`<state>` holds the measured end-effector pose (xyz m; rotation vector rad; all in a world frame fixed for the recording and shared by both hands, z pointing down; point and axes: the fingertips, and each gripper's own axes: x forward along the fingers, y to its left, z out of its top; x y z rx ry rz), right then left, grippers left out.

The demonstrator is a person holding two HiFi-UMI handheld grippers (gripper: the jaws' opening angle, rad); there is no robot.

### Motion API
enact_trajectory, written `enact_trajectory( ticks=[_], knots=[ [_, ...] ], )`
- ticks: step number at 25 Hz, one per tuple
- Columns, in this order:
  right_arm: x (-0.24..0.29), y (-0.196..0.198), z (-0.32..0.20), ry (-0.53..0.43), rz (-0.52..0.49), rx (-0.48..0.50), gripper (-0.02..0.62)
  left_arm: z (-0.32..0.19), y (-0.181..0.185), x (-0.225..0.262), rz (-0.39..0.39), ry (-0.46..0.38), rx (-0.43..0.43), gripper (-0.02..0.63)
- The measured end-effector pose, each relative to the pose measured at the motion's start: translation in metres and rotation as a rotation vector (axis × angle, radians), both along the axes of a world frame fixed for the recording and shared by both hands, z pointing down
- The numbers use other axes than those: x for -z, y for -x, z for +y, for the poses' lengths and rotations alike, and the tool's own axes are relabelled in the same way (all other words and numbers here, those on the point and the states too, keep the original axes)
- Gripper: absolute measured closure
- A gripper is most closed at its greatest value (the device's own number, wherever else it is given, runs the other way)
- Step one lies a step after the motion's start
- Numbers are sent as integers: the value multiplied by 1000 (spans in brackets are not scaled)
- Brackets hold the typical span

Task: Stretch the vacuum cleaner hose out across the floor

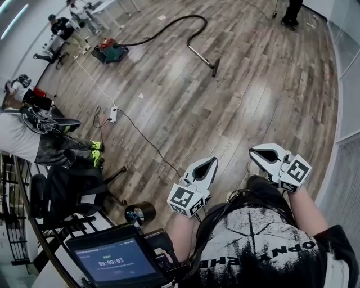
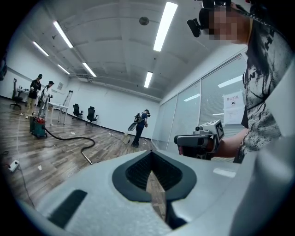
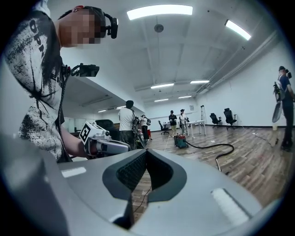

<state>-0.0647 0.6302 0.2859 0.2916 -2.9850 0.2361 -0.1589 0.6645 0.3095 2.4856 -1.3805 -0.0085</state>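
Far up the wooden floor stands the green and red vacuum cleaner. Its black hose arcs away from it and bends back down into a wand ending in a floor nozzle. My left gripper and right gripper are held close to my body, far from the hose. Both are shut with nothing between the pads. Each one appears in the other gripper view: the right gripper and the left gripper.
A white power strip lies on the floor with a white cable toward the vacuum and a black cable toward me. People sit at the left; an office chair and a tablet are near me. A person stands far off. A glass wall runs along the right.
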Motion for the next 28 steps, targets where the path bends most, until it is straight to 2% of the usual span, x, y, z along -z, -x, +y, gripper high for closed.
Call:
enact_trajectory(
  ticks=[7,12,17,20,28],
  knots=[
    [-6,19,-50,22,-19,60,591,-47,10,-2,-5,21,42,606],
    [0,32,-121,62,-72,106,591,-107,17,2,-21,40,88,607],
    [3,46,-183,44,-71,164,591,-172,21,5,-48,49,102,606],
    [5,44,-218,40,-71,198,591,-214,14,7,-69,51,110,606],
    [7,23,-307,32,-52,241,591,-305,0,24,-47,23,172,606]
  ],
)
